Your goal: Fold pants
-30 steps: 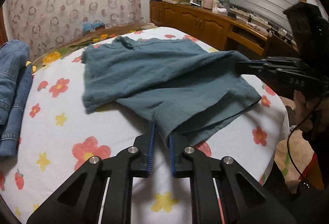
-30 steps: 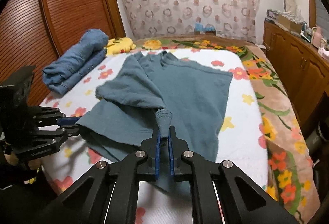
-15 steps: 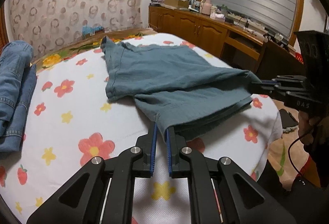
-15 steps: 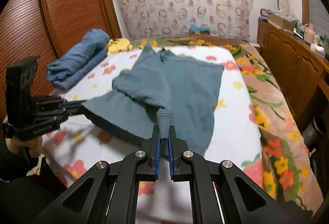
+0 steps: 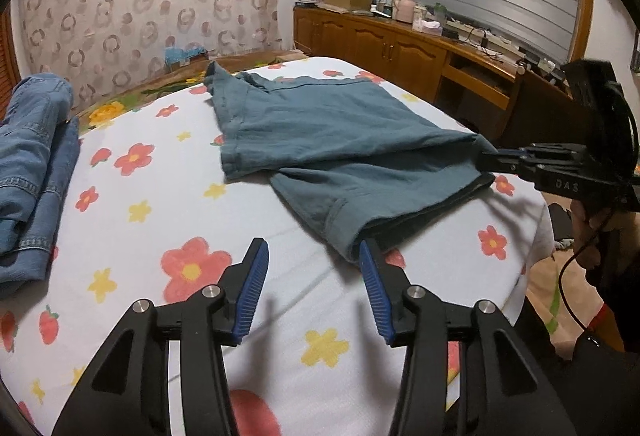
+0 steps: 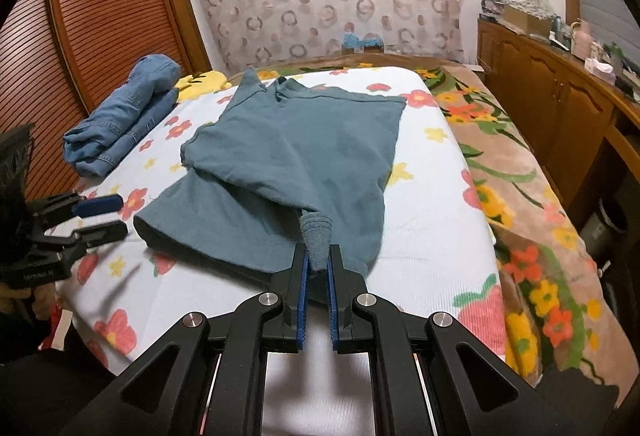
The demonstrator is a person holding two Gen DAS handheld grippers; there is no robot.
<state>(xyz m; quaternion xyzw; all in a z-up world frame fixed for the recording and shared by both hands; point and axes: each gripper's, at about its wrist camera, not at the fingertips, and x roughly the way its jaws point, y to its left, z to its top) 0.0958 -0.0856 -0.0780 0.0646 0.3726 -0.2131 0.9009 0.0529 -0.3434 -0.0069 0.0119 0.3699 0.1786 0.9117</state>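
Note:
Teal-grey pants (image 5: 332, 144) lie spread on the flowered bed sheet (image 5: 152, 220), one leg folded over the other. My left gripper (image 5: 314, 268) is open and empty; its right finger sits at the near hem corner of the pants. It also shows in the right wrist view (image 6: 102, 218) at the left, open beside the pants' edge. My right gripper (image 6: 317, 268) is shut on a bunched corner of the pants (image 6: 296, 164) and holds it just above the sheet. It shows in the left wrist view (image 5: 490, 161) at the right edge of the pants.
Folded blue jeans (image 5: 32, 156) lie at the bed's left side, also in the right wrist view (image 6: 124, 116). A yellow plush (image 6: 204, 82) lies behind them. A wooden sideboard (image 5: 400, 48) with clutter runs along the right. A flowered blanket (image 6: 520, 196) hangs off the bed's right side.
My left gripper has opened and let go of the pants' corner. The pants were pulled toward me and now lie flatter. My right gripper still holds its corner.

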